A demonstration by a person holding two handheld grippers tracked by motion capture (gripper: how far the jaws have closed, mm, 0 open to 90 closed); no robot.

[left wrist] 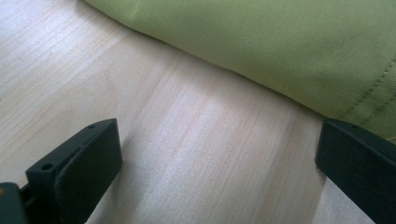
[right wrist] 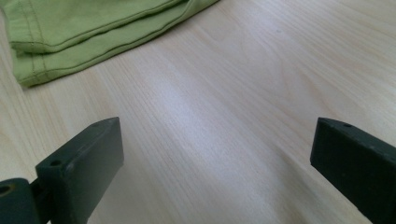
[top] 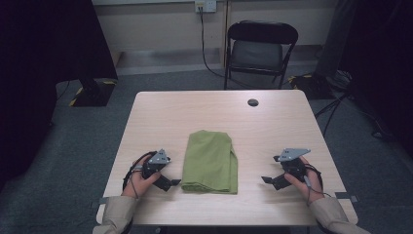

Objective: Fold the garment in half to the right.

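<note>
Grippers first, two of them, both low at my near edge of the pale wooden table (top: 160,112). I've got the left gripper (top: 171,183) just beside the near-left corner of the folded green cloth (top: 210,163), jaws spread wide with nothing between them but bare wood; in the left gripper view the cloth's (left wrist: 289,42) stitched hem runs right up beside one jaw, though I can't tell if it touches. My right gripper (top: 269,180) sits a little apart from the cloth's near-right side, jaws wide apart too, holding nothing, table grain between them.

One cloth, lying flat in the middle of the table between both grippers. It's folded into a neat oblong, long side running away from me, and the right gripper view shows stacked layers with seams at its near corner (right wrist: 70,42).

Farther on, one small dark round spot (top: 253,102) near the far edge. Beyond the table, one black folding chair (top: 260,48).
</note>
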